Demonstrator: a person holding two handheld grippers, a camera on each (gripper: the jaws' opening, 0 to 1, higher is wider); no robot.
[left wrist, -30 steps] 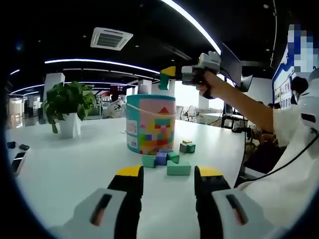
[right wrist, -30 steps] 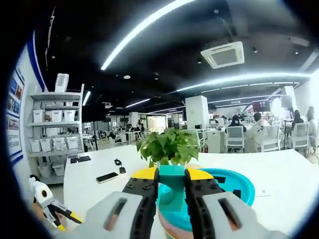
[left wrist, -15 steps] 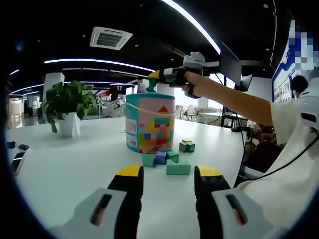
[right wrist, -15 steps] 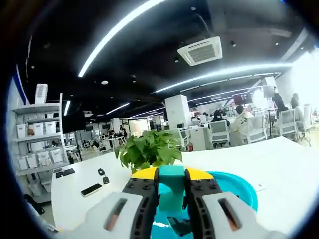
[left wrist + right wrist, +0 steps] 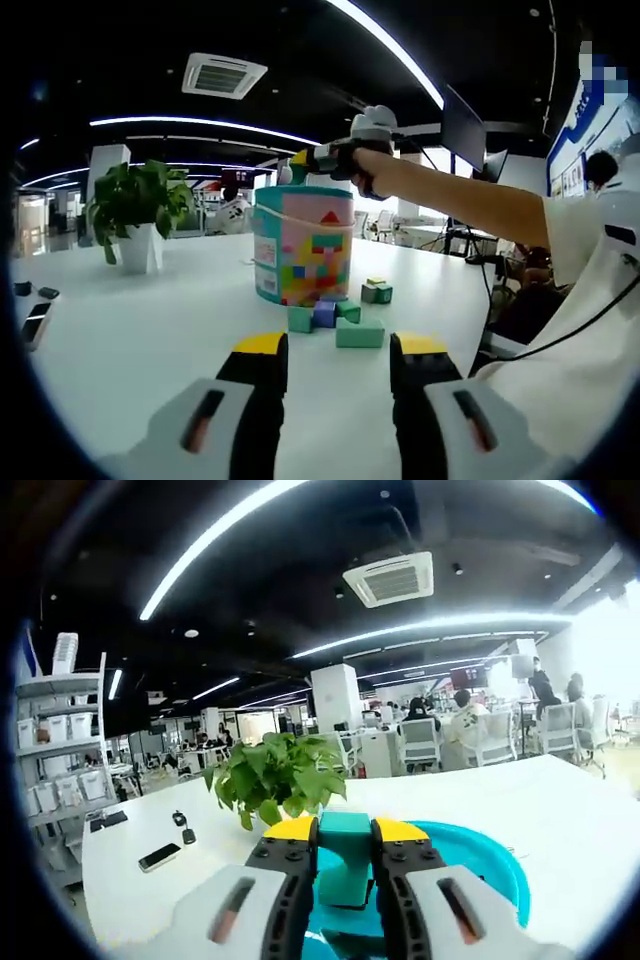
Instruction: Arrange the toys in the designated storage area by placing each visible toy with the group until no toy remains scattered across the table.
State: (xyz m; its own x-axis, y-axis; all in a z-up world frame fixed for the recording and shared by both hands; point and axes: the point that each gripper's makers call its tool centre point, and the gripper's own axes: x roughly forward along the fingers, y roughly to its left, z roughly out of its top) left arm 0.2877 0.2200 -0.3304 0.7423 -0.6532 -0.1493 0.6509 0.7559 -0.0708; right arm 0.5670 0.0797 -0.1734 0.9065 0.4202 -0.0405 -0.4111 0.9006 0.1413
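Left gripper view: the left gripper (image 5: 331, 362) hangs over the white table (image 5: 140, 330), jaws apart and empty. Ahead stands a cylindrical bucket (image 5: 302, 244) printed with coloured block shapes; its lettering is too small to read. Loose blocks (image 5: 338, 322) lie at its base. Right gripper view: the right gripper (image 5: 345, 842) is clamped on a smooth teal block (image 5: 344, 856) above the bucket's open turquoise mouth.

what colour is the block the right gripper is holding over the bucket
Teal green. The block, clamped in the right gripper above the bucket, shows best in the right gripper view.
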